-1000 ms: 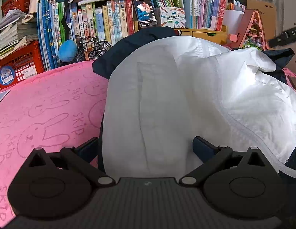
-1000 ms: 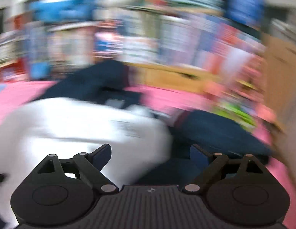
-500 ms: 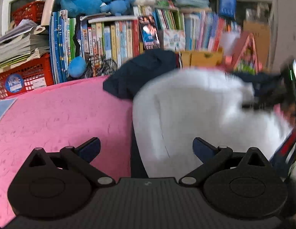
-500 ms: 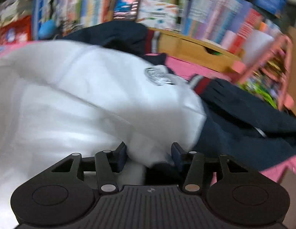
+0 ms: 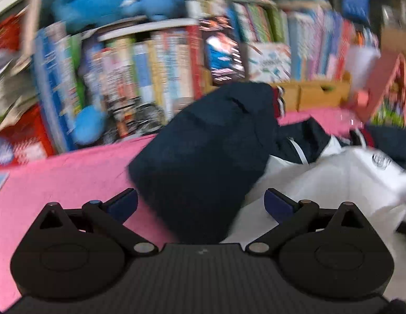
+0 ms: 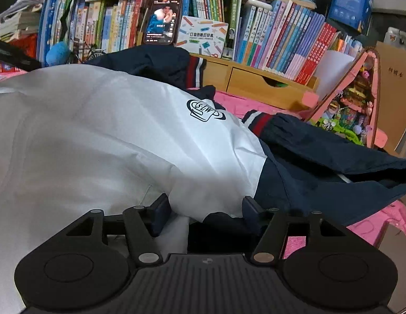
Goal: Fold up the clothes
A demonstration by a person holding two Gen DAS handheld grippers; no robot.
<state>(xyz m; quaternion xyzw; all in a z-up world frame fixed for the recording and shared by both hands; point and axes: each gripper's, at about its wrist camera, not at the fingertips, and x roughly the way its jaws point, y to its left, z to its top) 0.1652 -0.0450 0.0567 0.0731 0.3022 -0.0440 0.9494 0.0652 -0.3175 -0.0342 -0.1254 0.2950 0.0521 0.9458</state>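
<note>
A white and navy jacket [image 6: 103, 136] with a round logo lies crumpled on the pink blanket [image 5: 59, 172]. In the left wrist view a navy sleeve [image 5: 203, 157] reaches toward me and the white part [image 5: 334, 183] lies at the right. My left gripper [image 5: 200, 204] is open, its jaws on either side of the sleeve, not holding it. My right gripper [image 6: 205, 212] is partly open, with a fold of the white fabric between its fingers. A second navy sleeve [image 6: 321, 162] with a red and white cuff lies to the right.
A bookshelf [image 6: 268, 34] packed with books runs along the back, with a phone [image 6: 163, 18] propped against it and blue plush toys [image 5: 98, 2] on top. Wooden drawers [image 6: 255, 83] and a pink toy house [image 6: 355, 99] stand at the back right. A red basket [image 5: 19, 141] is at the left.
The left gripper has swung left and up off the white fabric and now faces the navy sleeve. The right gripper has opened wider over the white fold and its view has steadied.
</note>
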